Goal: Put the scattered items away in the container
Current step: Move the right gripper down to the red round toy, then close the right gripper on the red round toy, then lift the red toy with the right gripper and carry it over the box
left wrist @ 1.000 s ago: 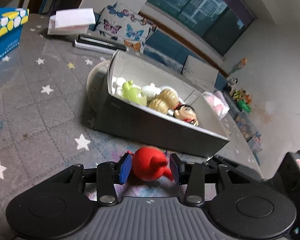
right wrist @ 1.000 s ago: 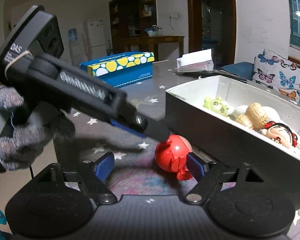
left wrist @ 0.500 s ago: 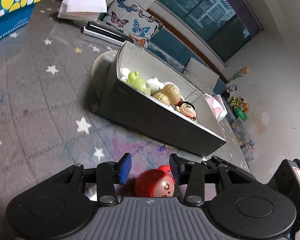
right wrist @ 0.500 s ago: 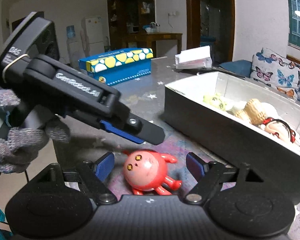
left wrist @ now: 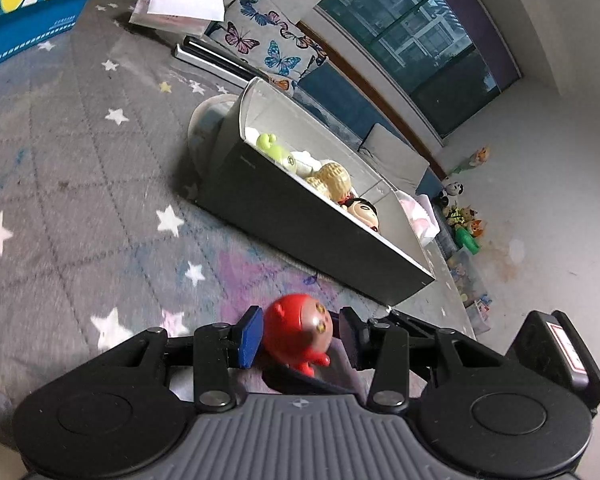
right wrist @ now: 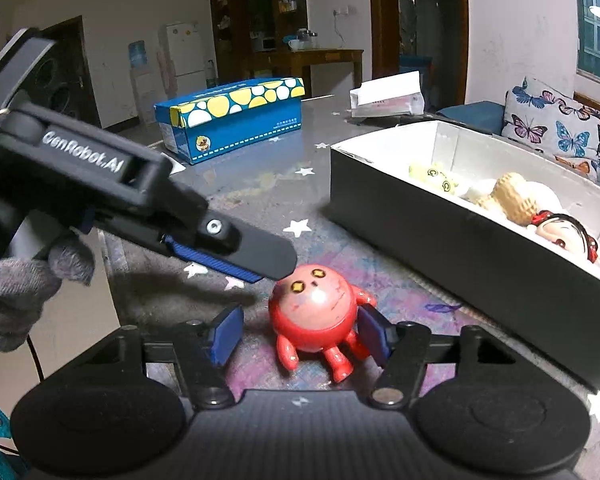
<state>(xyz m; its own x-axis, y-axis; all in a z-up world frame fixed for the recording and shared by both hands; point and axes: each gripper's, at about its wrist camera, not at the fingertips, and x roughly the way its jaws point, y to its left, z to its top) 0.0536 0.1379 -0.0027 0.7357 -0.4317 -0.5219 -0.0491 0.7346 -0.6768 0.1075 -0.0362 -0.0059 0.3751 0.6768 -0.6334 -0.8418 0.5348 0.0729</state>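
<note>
the surface (right wrist: pixel 260 184) wears a grey cloth with white stars and a purple smear — on it stands a dark, white-lined container (right wrist: pixel 460 248) holding a green toy (left wrist: pixel 274 148), a peanut toy (right wrist: pixel 512 196) and a black-haired doll head (right wrist: pixel 566 232). the red toy (right wrist: pixel 318 306) lies on the cloth just beside the container's near wall. the right tool (right wrist: pixel 300 338) is released, its blue pads flanking the toy; the left tool (left wrist: pixel 300 338) is released too, spread around the toy's head. behind: a blue-and-yellow box (right wrist: pixel 232 116), a butterfly cushion (right wrist: pixel 552 124), a white fridge (right wrist: pixel 182 54) and a wooden table (right wrist: pixel 312 60).
</note>
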